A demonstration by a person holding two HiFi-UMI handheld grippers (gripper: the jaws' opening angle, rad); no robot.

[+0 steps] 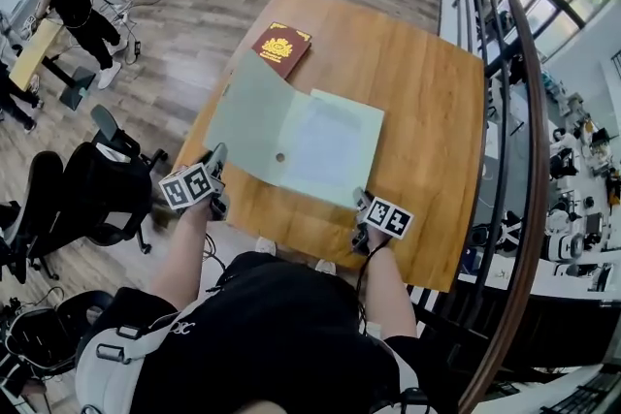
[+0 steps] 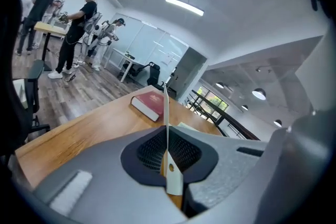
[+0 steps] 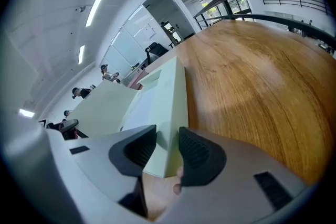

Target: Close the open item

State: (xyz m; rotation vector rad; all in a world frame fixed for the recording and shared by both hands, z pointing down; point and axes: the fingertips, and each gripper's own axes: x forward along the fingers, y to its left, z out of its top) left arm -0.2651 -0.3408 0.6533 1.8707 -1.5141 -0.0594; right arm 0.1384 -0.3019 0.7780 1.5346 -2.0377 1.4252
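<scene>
A pale green folder lies open on the wooden table, its cover flap lifted at the left. My left gripper is shut on the flap's near corner. In the left gripper view the flap stands edge-on, pinched between the closed pads of the left gripper. My right gripper sits at the folder's near right corner. In the right gripper view the thick edge of the folder fills the gap between both pads of the right gripper.
A dark red book lies at the table's far side beyond the folder, also in the left gripper view as the red book. A stair railing runs along the right. Black office chairs stand left of the table. People work at the far left.
</scene>
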